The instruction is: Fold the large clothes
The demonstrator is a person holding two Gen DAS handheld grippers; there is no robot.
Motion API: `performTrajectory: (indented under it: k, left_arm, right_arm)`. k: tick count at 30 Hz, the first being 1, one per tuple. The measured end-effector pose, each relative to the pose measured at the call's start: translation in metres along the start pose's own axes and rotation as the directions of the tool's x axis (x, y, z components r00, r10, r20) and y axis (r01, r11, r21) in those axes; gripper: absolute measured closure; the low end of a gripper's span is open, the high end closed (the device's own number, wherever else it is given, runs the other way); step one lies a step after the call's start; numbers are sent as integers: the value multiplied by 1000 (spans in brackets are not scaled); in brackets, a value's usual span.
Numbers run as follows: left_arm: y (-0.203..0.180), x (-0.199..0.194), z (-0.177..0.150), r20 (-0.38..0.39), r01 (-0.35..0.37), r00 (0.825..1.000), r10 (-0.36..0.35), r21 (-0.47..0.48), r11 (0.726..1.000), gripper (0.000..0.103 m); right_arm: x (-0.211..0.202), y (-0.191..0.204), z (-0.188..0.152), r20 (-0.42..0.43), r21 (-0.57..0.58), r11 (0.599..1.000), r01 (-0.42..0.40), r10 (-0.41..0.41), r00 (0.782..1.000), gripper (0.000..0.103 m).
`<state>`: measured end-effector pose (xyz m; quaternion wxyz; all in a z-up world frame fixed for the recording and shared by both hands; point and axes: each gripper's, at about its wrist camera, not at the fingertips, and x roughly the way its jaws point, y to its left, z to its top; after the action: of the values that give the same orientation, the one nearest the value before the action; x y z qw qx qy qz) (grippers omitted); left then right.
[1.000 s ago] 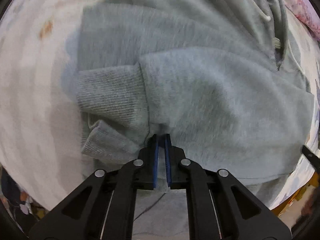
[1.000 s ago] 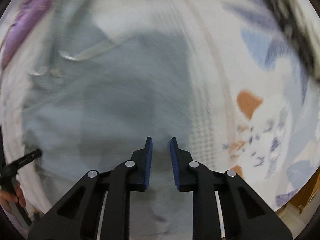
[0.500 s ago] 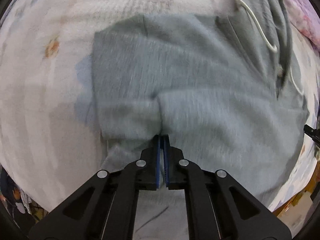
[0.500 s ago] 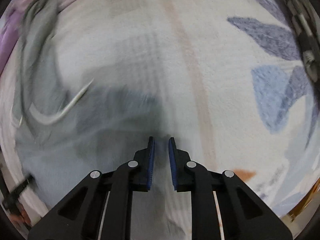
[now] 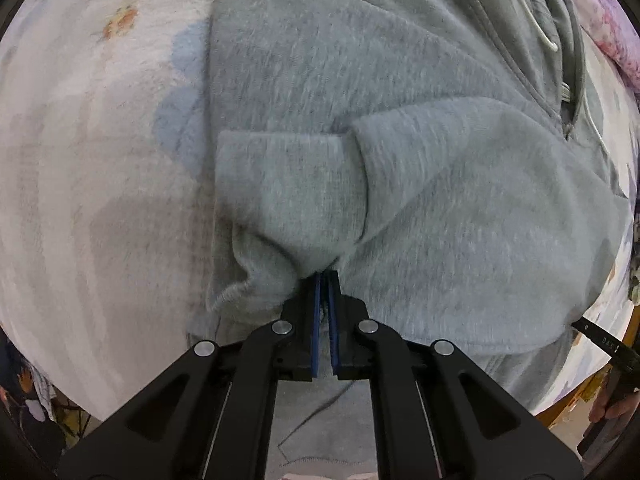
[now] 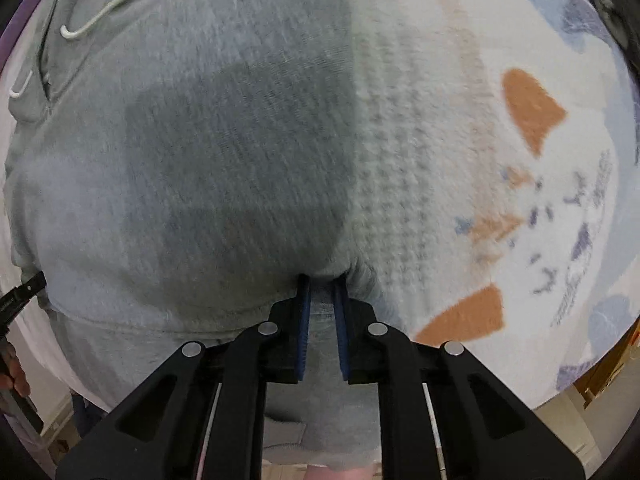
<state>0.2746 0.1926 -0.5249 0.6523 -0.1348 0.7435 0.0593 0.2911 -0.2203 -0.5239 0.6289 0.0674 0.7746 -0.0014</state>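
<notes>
A grey fleece hooded sweatshirt (image 5: 420,184) lies spread on a pale woven bedspread printed with blue and orange shapes (image 6: 500,152), its bulk partly folded over itself. The left gripper (image 5: 325,280), black with blue pads, points almost straight down at the garment; its jaws are pressed nearly together and pinch a bunched fold of the grey cloth right at the tips, beside a ribbed cuff (image 5: 288,184) that is doubled across the body of the garment. A white drawstring (image 5: 536,20) trails along the hood at the upper right of the left wrist view, next to a patch of purple patterned fabric (image 5: 612,36) at the bed's edge.

The right gripper (image 6: 322,284), also black with blue pads, stands over the garment's other side edge, where the grey cloth meets the bedspread. Its jaws are closing, with a narrow gap between the pads, and a puckered ridge of the grey fleece sits in that gap, gathered at the tips. The gripper's shadow falls dark across the sweatshirt ahead of it. A second drawstring end (image 6: 100,16) shows at the upper left of the right wrist view.
</notes>
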Motion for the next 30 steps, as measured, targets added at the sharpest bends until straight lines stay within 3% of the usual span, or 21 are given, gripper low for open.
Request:
performTrajectory:
  k: [2,4,6,7,8,9,11,20,22,26,30]
  left_arm:
    - [0,-6,-3,9,-16,1000,16,11,1000,97]
    - [-5,-10,1,13,-23,1000,23,9,1000,87]
    - [-10,-14,-3,12,-29,1000,29,2,1000,63]
    - [-12,-18,-4,14,-49,999,49,4,999,58]
    - [-15,-24,-5,27,-71,997,70,13,997,57]
    - [-18,-28,-7,33,-67,997,67,19,998,57]
    - [-22,-35,-8,35,-61,998,60,21,998,54]
    - [-38,-81,-23,80,-61,995,58,37,997,48]
    - [-40,-91,-29,91,-51,995,47,41,998,48]
    - [-39,-114,-52,108,-30,994,25,42,999,48]
    - [-38,-143,-55,127,-10,992,2,62,998,48]
  right_arm:
    - [-6,6,3,-1,-13,1000,9,-9,1000,90]
    - [-13,8,3,4,-11,1000,5,-5,1000,89]
    - [-22,-6,-4,11,4,1000,-30,30,999,81]
    - [-30,-9,-2,19,17,998,-58,57,998,71]
    - [-38,-11,0,35,29,997,-72,71,997,39]
    - [-51,-21,2,75,40,996,-81,78,994,20]
    - [-67,-21,3,120,39,995,-96,91,989,20]
    - [-132,-2,-12,176,20,991,-136,130,976,20]
    - [-151,25,-32,187,11,991,-136,132,974,20]
    - [-169,46,-45,214,-6,992,-127,125,969,20]
    - [-187,67,-56,235,4,992,-122,118,965,20]
